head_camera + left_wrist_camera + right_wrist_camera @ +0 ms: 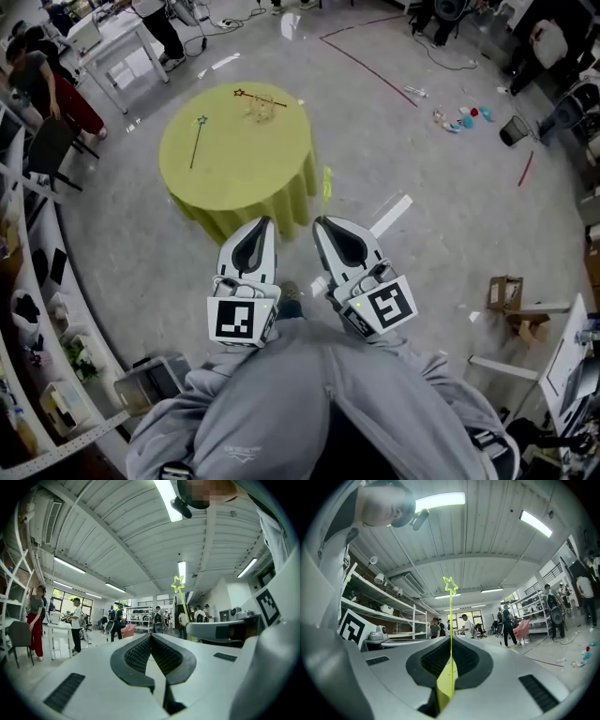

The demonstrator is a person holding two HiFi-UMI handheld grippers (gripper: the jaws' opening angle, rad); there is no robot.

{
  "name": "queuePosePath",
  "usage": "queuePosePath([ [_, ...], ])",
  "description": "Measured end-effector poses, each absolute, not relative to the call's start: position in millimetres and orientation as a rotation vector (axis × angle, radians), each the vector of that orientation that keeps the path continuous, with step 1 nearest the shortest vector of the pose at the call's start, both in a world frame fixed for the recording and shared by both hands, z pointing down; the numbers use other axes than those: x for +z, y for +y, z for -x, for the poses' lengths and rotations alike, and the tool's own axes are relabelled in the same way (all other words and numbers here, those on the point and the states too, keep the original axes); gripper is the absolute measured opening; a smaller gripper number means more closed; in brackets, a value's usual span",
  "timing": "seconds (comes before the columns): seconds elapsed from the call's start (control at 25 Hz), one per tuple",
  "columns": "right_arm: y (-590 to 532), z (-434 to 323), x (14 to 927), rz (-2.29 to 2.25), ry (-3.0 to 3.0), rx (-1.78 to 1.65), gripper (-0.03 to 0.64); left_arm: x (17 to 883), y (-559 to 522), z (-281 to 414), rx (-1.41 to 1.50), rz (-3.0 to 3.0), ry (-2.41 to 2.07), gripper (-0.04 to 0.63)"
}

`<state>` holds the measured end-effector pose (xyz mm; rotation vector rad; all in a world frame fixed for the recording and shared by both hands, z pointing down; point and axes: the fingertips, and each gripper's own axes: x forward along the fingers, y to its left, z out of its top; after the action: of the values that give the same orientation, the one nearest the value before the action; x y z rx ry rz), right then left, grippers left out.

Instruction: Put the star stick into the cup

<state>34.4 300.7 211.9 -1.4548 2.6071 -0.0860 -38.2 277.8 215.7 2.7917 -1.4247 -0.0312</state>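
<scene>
My right gripper [322, 223] [451, 638] is shut on a thin yellow star stick [450, 620], whose star [450, 585] points up and away from the jaws. In the head view the stick [326, 183] shows just beyond the fingertips. Beside it, my left gripper [265, 222] [151, 635] is shut with nothing in it. Both hang over the floor, short of the round table [272, 178] with its yellow-green cloth. At the table's far side stands a small pale cup [262, 111]. In the left gripper view the yellow star [177, 583] rises above the right gripper [220, 630].
Two more star sticks lie on the table: a teal one [197, 141] at left and a dark one [260, 97] by the cup. People, a chair [49, 150] and a white table [117, 42] are far left. Small objects [461, 119] and a box [504, 292] sit on the floor at right.
</scene>
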Motion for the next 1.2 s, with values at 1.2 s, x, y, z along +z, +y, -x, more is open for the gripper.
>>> queuePosePath([
  [1.2, 198.1, 18.7, 210.0, 1.521, 2.601, -0.032, 0.037, 235.0, 176.1, 93.4, -0.084, -2.766, -1.332, 0.017],
])
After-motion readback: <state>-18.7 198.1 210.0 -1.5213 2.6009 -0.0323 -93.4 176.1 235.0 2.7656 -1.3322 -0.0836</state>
